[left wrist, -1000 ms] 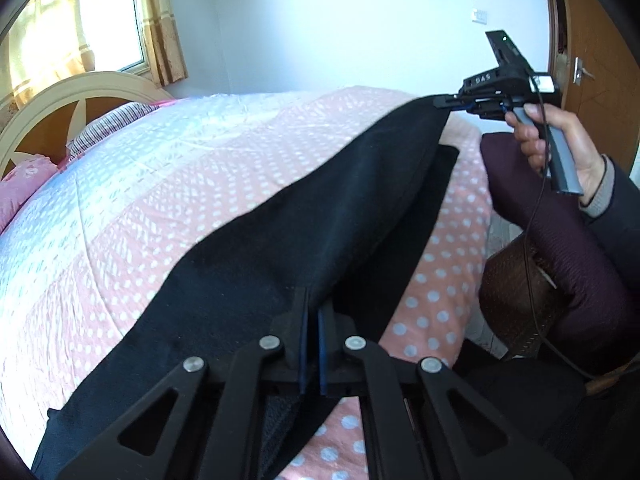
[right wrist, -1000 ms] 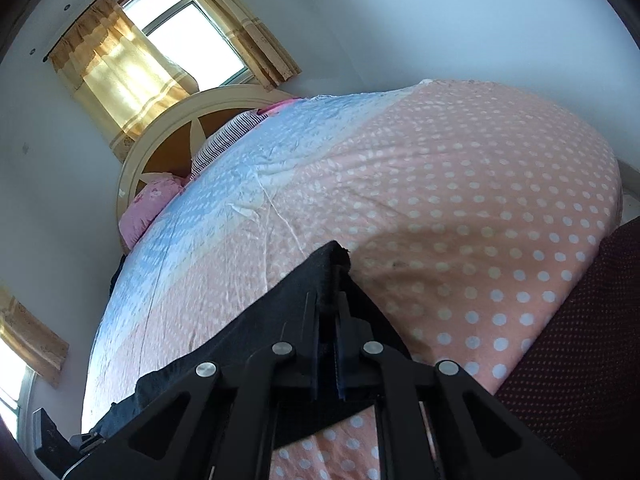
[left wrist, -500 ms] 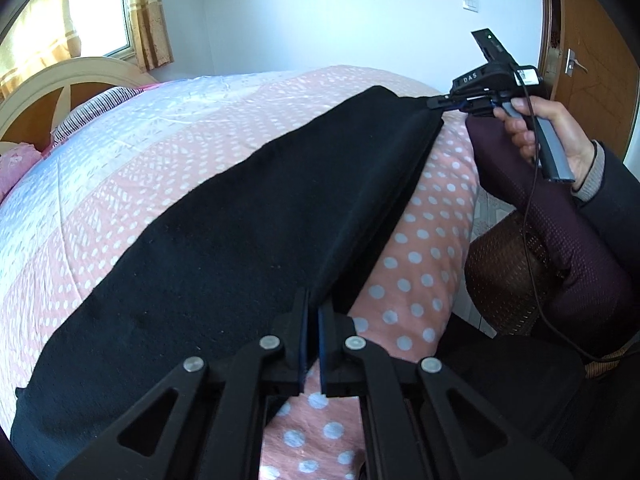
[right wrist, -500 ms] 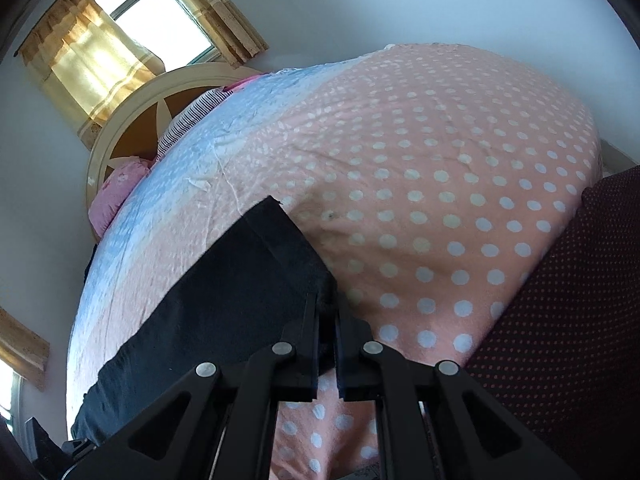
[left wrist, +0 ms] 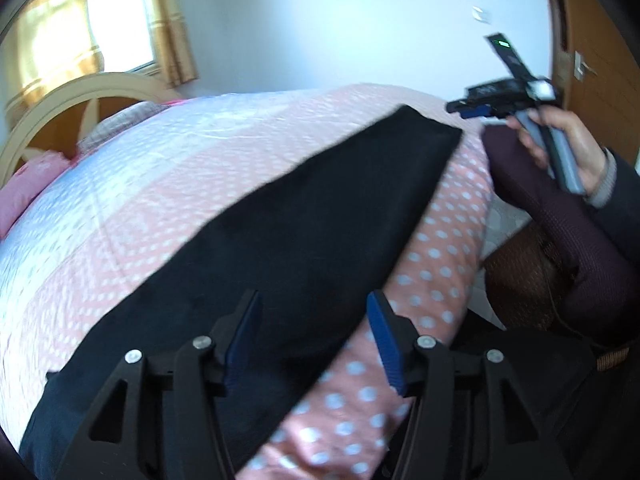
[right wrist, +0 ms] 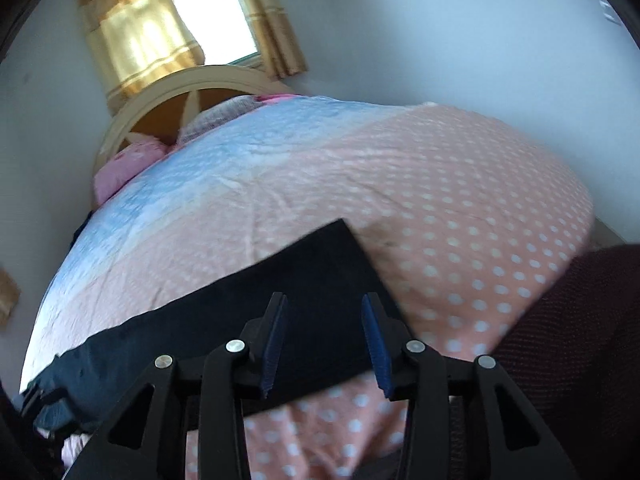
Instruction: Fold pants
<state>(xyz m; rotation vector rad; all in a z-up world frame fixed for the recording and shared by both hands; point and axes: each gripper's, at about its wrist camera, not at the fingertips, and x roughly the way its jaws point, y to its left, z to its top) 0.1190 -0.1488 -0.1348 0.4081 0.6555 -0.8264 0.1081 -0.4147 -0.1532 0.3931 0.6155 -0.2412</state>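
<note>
No text, label, brand or number is legible in either view.

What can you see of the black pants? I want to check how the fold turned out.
The black pants lie flat on the polka-dot bedspread as one long, narrow dark band of soft matte fabric, near the bed's edge, its far end square-cut. Both the left gripper and right gripper have just been opening; their jaws stand apart above the cloth, gripping nothing.

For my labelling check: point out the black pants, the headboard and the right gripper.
black pants (left wrist: 304, 240), left wrist view, middle of the cloth.
headboard (right wrist: 188, 88), right wrist view, cream arch.
right gripper (right wrist: 324, 340), right wrist view, between its fingers.
</note>
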